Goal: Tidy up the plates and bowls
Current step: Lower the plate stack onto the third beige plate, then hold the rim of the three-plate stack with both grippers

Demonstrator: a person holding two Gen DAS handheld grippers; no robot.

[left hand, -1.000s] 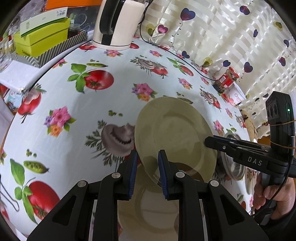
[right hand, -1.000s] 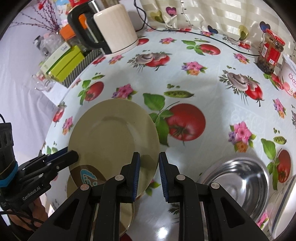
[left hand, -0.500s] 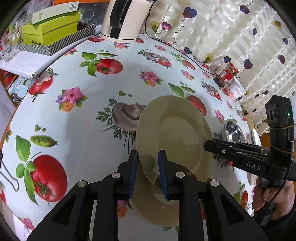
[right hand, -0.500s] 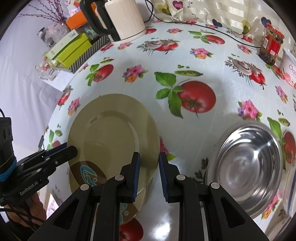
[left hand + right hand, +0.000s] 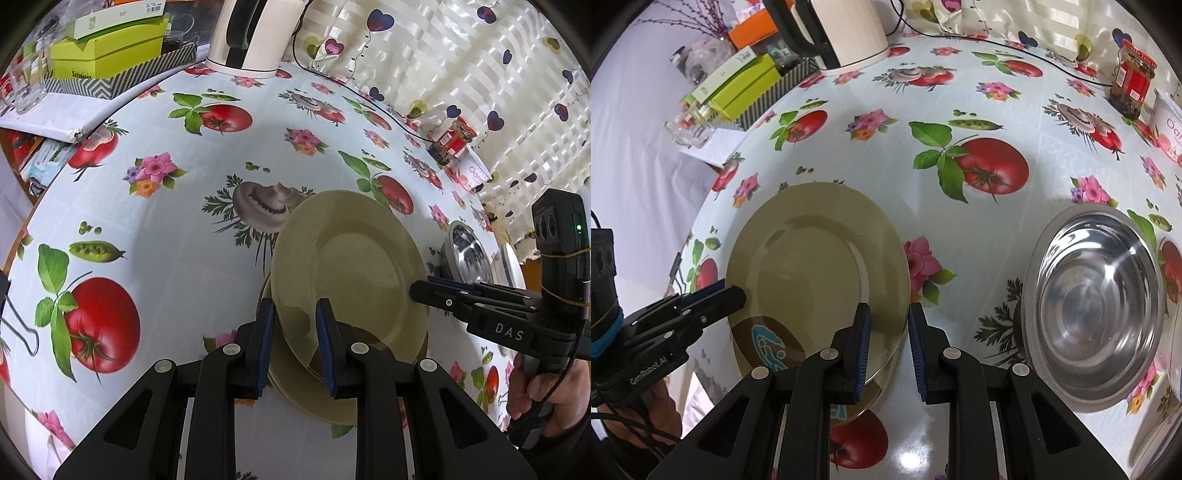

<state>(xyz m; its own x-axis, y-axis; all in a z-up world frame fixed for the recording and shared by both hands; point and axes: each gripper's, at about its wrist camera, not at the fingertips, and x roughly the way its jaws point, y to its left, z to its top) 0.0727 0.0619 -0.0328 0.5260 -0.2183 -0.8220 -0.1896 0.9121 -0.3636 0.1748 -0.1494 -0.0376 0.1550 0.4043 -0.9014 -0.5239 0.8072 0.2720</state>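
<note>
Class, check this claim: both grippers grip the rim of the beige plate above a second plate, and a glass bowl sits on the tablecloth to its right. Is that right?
Not quite. The bowl is shiny steel, not glass, as the right wrist view shows. The rest holds: the left gripper and right gripper grip the beige plate above the second plate.

plate (image 5: 816,258) over another plate (image 5: 871,391), bowl (image 5: 1097,295) to its right

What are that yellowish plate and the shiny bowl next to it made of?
The plate looks like glazed ceramic, or possibly melamine: smooth olive-yellow, with a soft sheen and faint reflections. The look alone doesn't settle which. The bowl looks like polished stainless steel: silvery, mirror-like, with bright streaks of light inside.
</note>
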